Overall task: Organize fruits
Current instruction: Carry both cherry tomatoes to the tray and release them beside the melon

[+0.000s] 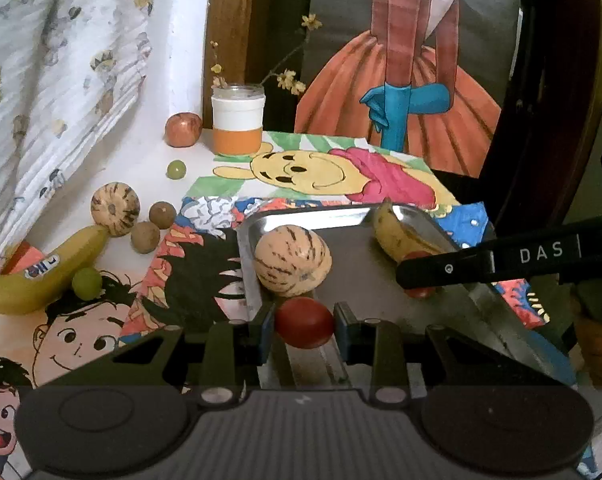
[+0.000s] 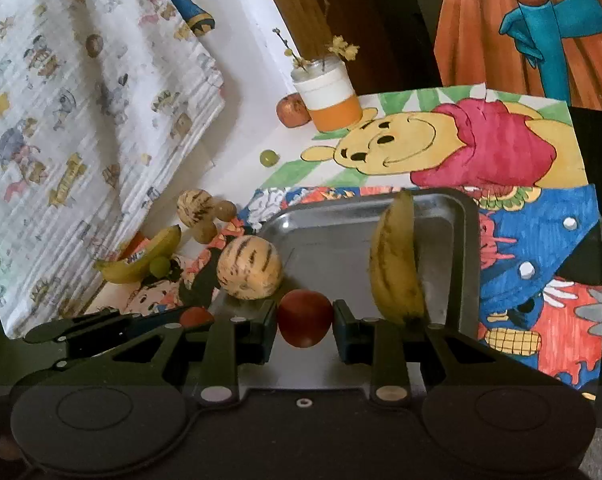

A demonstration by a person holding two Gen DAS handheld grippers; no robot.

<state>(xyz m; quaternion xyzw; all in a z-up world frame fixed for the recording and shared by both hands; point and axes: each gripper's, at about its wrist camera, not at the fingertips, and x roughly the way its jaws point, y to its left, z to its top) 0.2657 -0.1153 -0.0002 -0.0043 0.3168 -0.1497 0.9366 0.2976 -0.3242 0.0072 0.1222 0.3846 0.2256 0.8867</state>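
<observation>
With each hand-held gripper, left [image 1: 304, 322] and right [image 2: 305, 322], clamped on a small red tomato over the metal tray [image 2: 329, 248], releasing too high could send either rolling off the surface.

The rectangular silver metal tray [image 2: 467, 240] is polished and mirrors the spotted yellow banana [image 2: 395, 264] leaning at its right rim. The round red tomato [image 1: 304, 322] has smooth, faintly glossy skin; the pale striped melon [image 1: 292, 259] looks matt. Both black grippers [image 1: 304, 326] [image 2: 305, 324] are matt plastic with blue pads [image 1: 267, 326]. Hand-coloured paper drawings [image 2: 533, 248] cover the table, and crinkled printed white cloth [image 2: 81, 120] hangs along its left edge.
</observation>
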